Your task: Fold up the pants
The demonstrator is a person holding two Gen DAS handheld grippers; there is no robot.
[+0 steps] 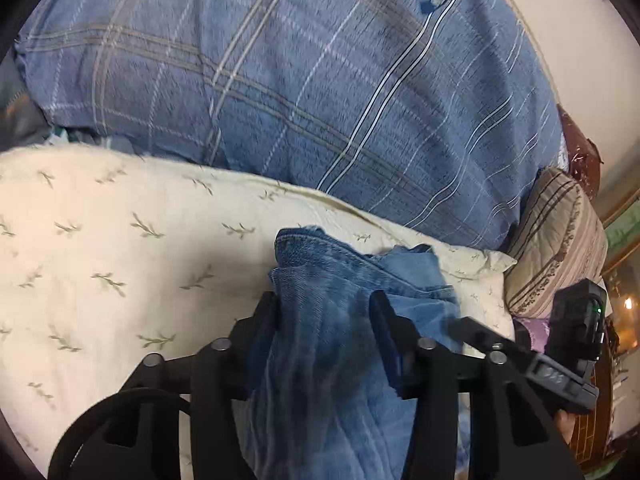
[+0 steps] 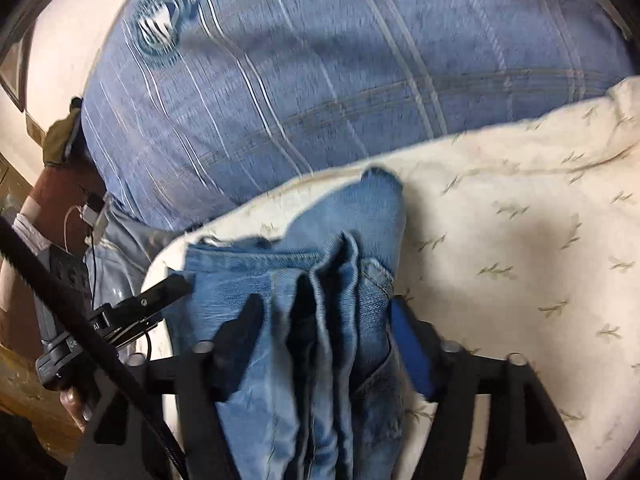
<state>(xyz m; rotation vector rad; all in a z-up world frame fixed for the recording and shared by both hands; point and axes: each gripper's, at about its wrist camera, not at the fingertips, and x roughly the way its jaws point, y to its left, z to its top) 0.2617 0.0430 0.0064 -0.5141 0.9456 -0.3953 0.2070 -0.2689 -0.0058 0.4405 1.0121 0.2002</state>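
A: Denim filled both views. The jeans (image 1: 320, 312) lay bunched on the cream quilt with its leaf-sprig print (image 1: 120, 248), and each hand-held gripper had a share of them.

B: How did the left hand-held gripper (image 1: 324, 312) stand?

A: Its two black fingers (image 1: 264, 320) sat on either side of a thick fold of the jeans, pressed against the cloth, so it was clamped on the denim. The waistband end with its stitched seam rose just beyond the fingertips.

B: And the right one?

A: The right hand-held gripper (image 2: 324, 316) likewise held the jeans (image 2: 304, 280), several pleated layers gathered between a black finger and a blue-padded one (image 2: 408, 336). (That view was blurred, so finer detail was lost.) A rounded corner of denim poked up past its tips onto the quilt (image 2: 520, 220).

B: What lay behind?

A: A large blue plaid pillow with a round crest (image 1: 320, 80) leaned behind the quilt, touching its far edge. In the left wrist view a striped beige cushion (image 1: 560, 240) sat at the pillow's right end, and the other gripper's black body showed just beside the jeans.
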